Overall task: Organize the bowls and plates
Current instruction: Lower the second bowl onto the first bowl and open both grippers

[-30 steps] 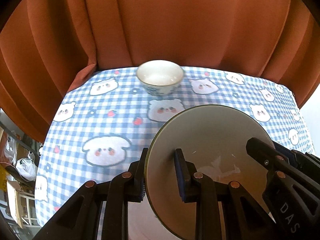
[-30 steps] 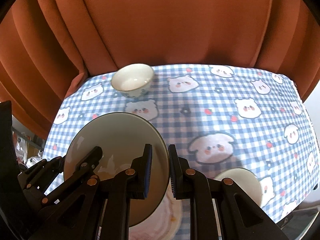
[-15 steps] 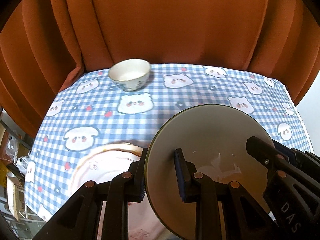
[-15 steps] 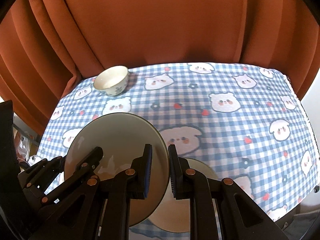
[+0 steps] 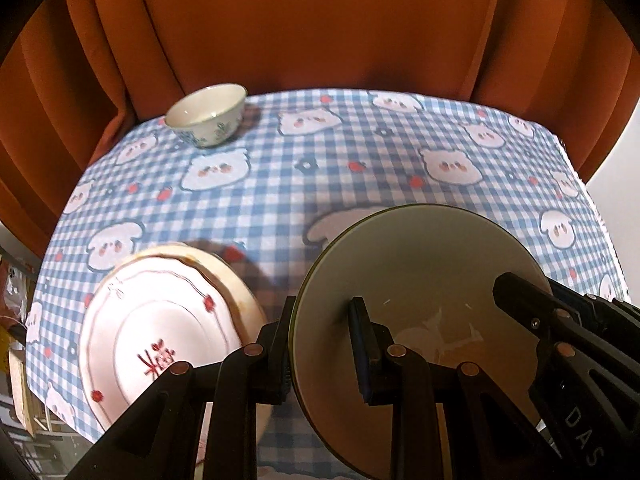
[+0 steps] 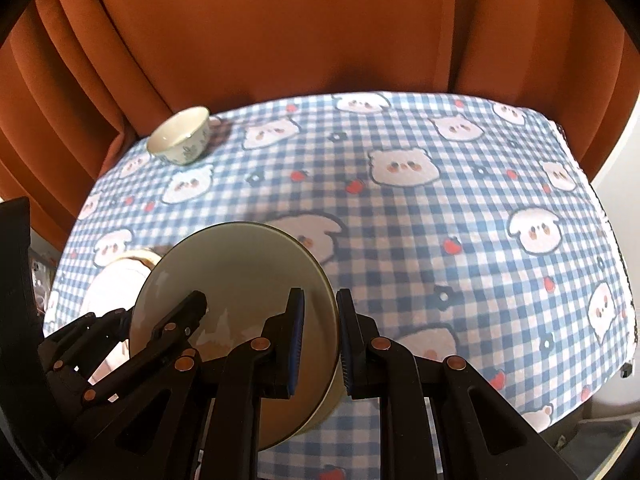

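Observation:
Both grippers hold one grey-green plate (image 5: 420, 272) above the table; it also shows in the right wrist view (image 6: 236, 276). My left gripper (image 5: 322, 344) is shut on its left rim. My right gripper (image 6: 320, 340) is shut on its right rim. A white plate with red marks (image 5: 160, 320) lies on the cloth below and to the left, and its edge shows in the right wrist view (image 6: 116, 280). A small white bowl with a floral pattern (image 5: 206, 120) stands at the far left, also in the right wrist view (image 6: 180, 134).
The table carries a blue checked cloth with bear prints (image 6: 440, 220). An orange curtain (image 5: 320, 20) hangs close behind it. The table's right edge (image 6: 616, 280) drops off beside a pale wall.
Both grippers have pulled back and up with the grey-green plate. The bowl has shrunk toward the far left and the white plate has come into full view below.

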The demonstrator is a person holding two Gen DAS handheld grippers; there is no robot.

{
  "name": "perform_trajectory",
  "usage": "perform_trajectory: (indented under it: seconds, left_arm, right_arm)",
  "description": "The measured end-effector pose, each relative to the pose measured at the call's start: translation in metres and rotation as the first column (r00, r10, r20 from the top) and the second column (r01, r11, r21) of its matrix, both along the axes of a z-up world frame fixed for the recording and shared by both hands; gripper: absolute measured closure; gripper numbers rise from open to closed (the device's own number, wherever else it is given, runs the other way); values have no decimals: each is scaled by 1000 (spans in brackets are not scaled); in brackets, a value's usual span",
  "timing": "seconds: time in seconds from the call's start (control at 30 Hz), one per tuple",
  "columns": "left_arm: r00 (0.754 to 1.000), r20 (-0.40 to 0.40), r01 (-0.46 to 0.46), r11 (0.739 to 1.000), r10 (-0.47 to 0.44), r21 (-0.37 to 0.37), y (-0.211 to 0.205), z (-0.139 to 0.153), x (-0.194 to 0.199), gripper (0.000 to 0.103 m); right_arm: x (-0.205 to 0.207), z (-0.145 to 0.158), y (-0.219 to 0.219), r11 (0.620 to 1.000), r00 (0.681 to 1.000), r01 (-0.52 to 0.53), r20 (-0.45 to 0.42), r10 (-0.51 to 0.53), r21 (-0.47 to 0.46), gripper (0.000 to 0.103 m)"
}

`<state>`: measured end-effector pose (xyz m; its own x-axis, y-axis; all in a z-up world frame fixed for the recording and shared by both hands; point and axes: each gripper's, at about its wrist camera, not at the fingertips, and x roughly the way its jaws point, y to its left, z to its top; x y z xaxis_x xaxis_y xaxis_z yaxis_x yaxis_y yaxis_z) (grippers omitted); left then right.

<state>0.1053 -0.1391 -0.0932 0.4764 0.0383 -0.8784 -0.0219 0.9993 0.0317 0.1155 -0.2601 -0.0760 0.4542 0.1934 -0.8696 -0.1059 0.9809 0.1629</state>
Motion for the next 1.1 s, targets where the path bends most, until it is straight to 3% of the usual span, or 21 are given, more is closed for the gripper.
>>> perform_trajectory:
  seconds: [0.23, 0.6, 1.03, 1.1]
  left_arm:
    - [1000, -9, 5, 999, -5, 33, -8, -10, -4, 80]
    - [998, -61, -25, 1000, 26, 14, -2, -30, -5, 80]
    - [1000, -28, -13, 999, 14, 44, -6, -37, -5, 78]
    - [1000, -29, -1, 999, 3, 46, -7, -38, -5, 76]
  right_arm:
    - [-2, -16, -6, 1000, 999, -8, -48, 8, -6, 84]
    - [0, -33, 0, 999, 996, -38, -81, 37, -22, 84]
    - [-2, -40, 3, 997, 999, -36, -12, 35, -62, 84]
    - [-2, -41, 3, 998, 999, -36, -10, 36, -57, 80]
